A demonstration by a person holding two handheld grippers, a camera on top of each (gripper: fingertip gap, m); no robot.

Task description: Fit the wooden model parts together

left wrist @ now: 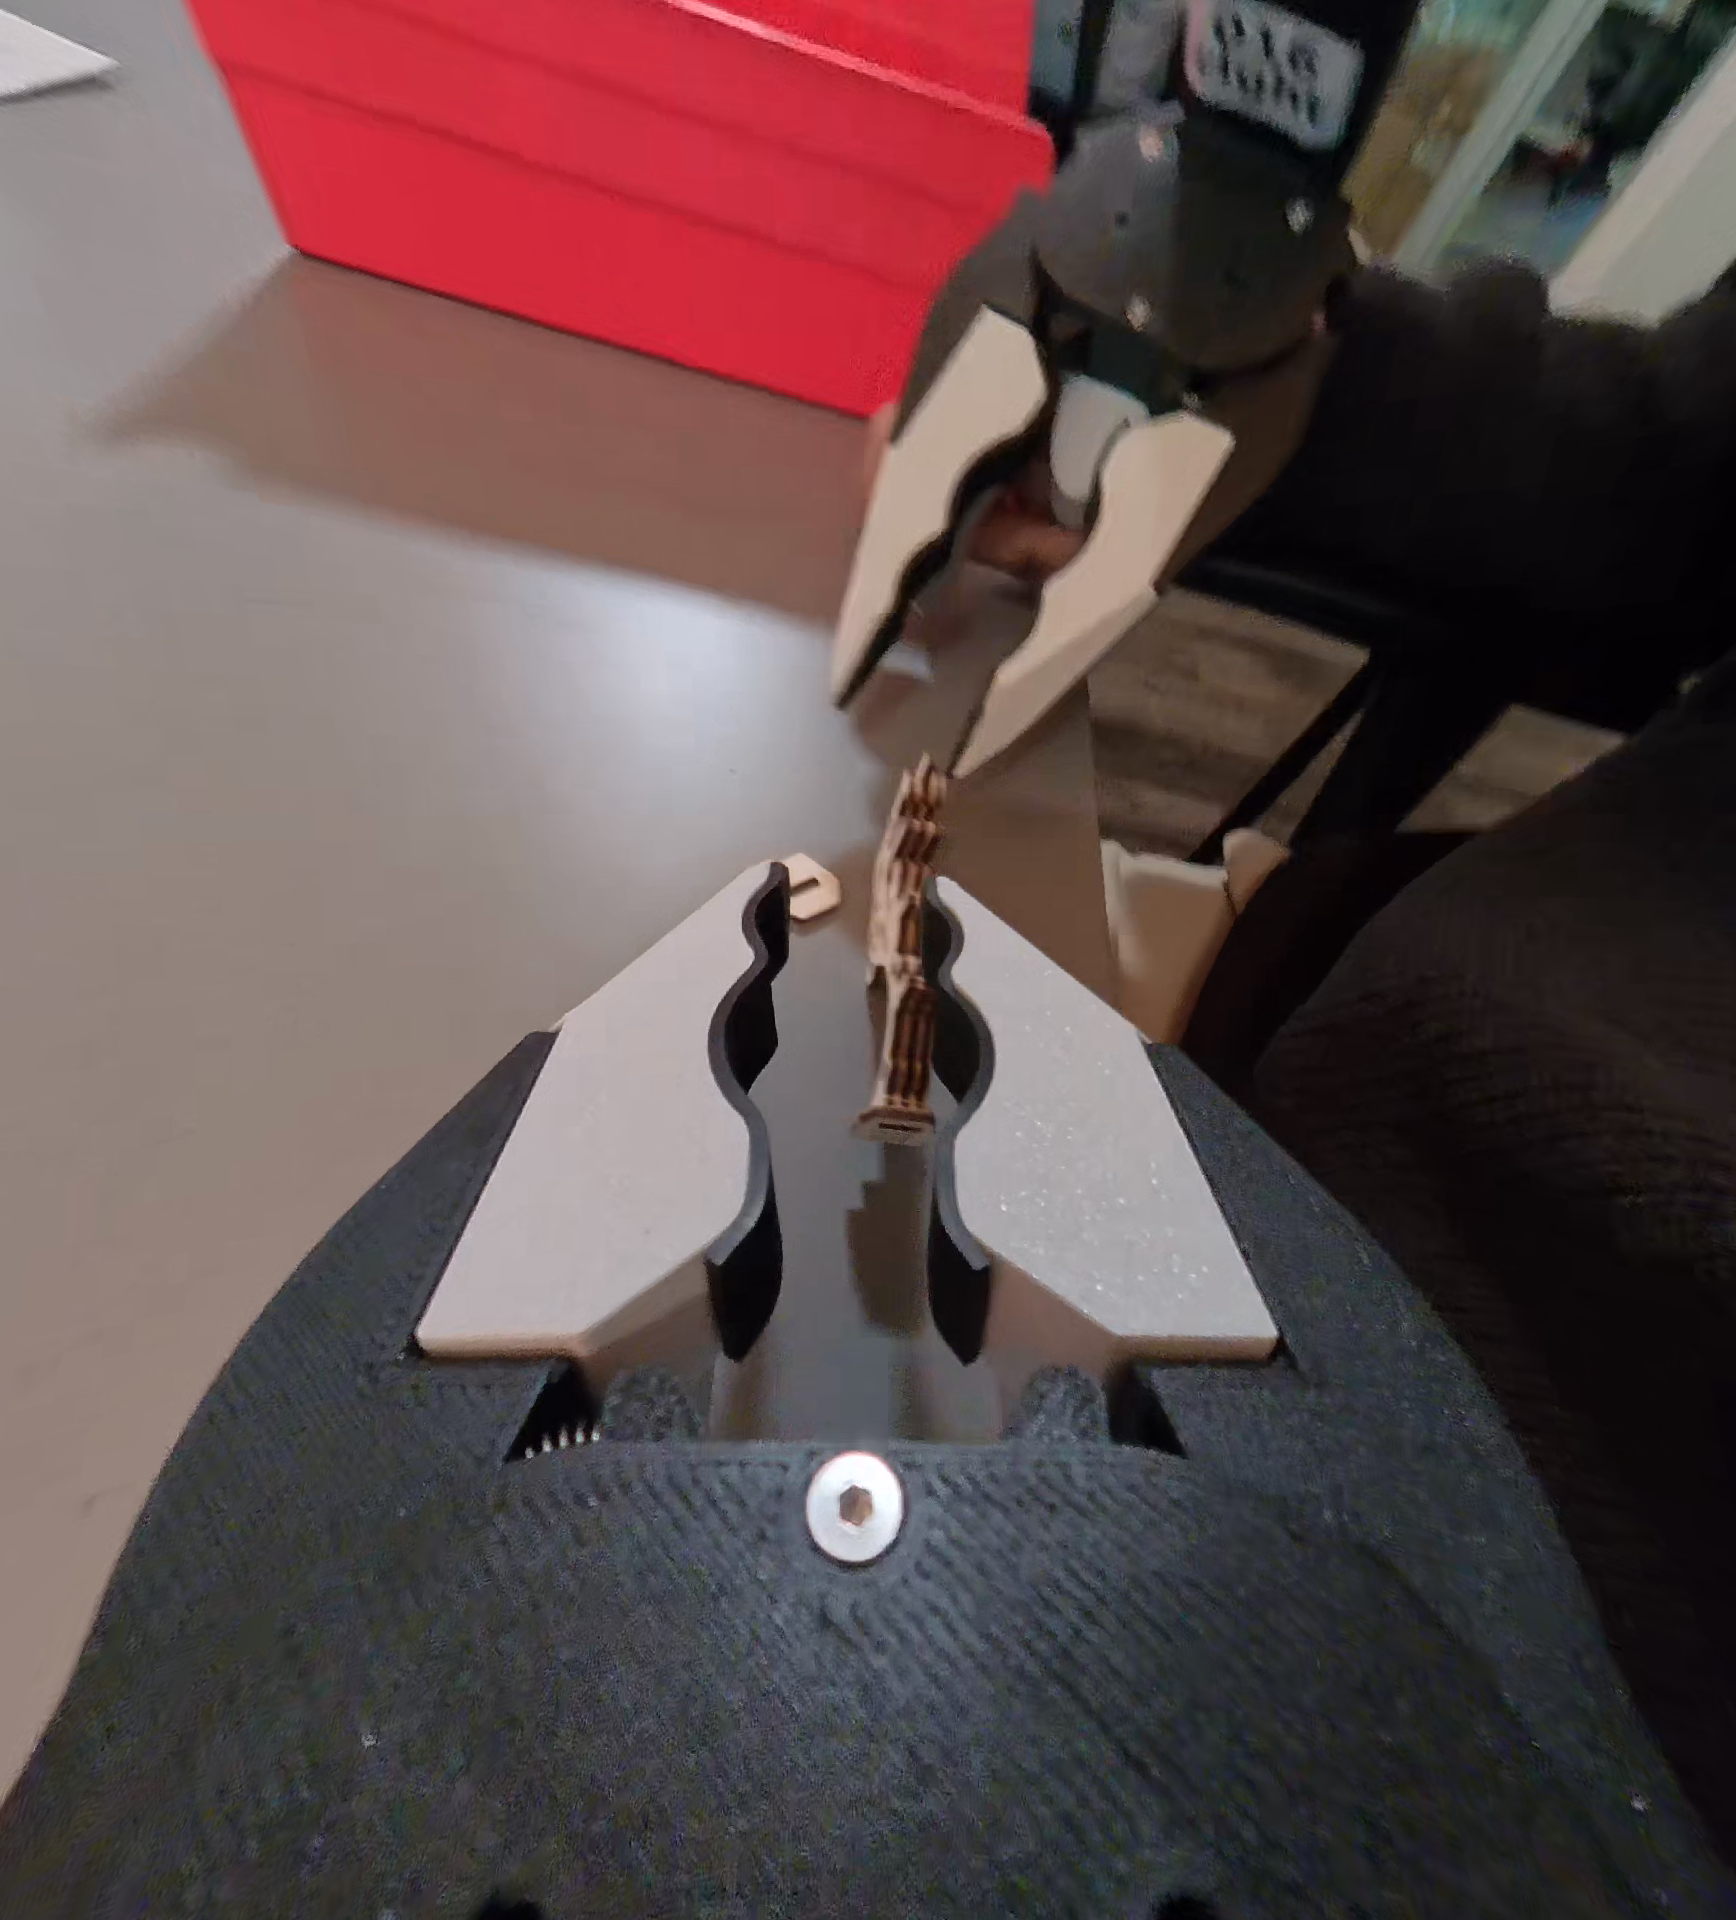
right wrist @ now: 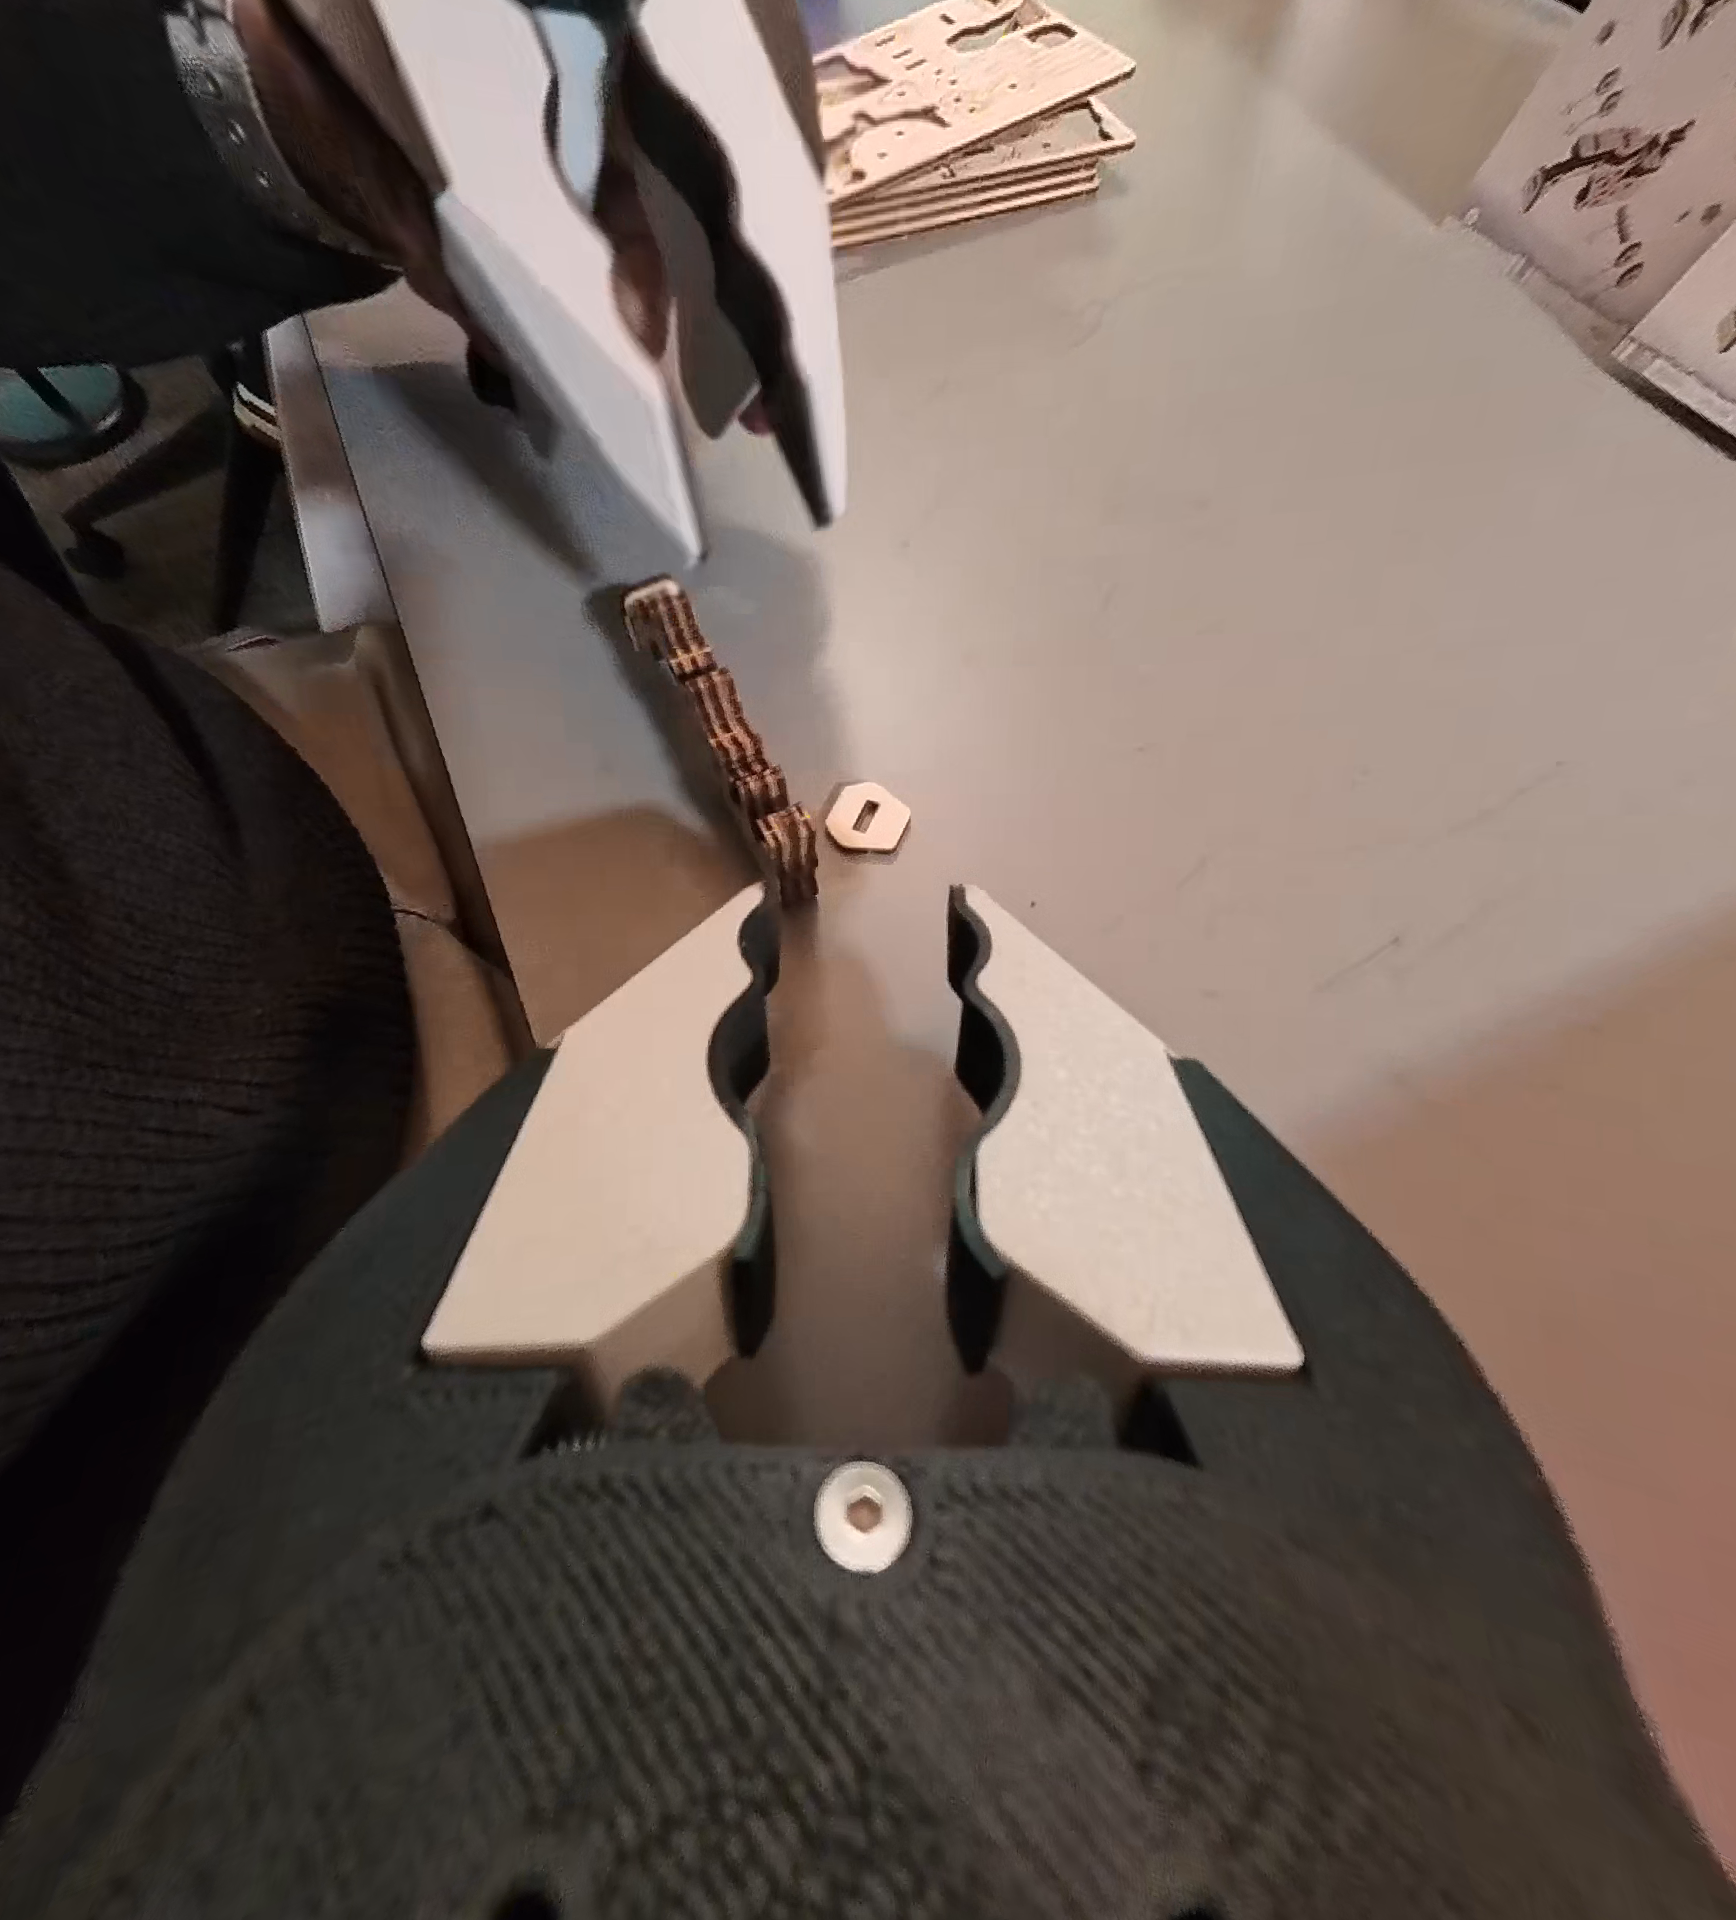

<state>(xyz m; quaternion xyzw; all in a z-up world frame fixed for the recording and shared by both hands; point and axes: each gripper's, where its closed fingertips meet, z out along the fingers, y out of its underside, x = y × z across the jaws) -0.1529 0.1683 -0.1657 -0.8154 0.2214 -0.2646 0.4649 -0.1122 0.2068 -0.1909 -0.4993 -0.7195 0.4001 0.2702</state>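
Wooden parts: one layered strip (right wrist: pixel 724 743) and one slotted washer (right wrist: pixel 867 821) on the table (right wrist: pixel 1259 727); two grippers, left (left wrist: pixel 848 899) and right (right wrist: pixel 859 914), both gape wide, holding nothing.

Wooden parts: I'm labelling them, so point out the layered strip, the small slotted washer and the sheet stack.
Layered strip (right wrist: pixel 729 743), right wrist view, mid-length on its edge.
Washer (right wrist: pixel 866 819), right wrist view, face beside its slot.
Sheet stack (right wrist: pixel 957 125), right wrist view, top sheet.

We find the left gripper (left wrist: pixel 853 883) with its fingers (left wrist: pixel 635 1122) parted and nothing clamped between them. The right gripper (right wrist: pixel 859 904) likewise stands with fingers (right wrist: pixel 1082 1132) apart, angled downward opposite the left, tips close together.
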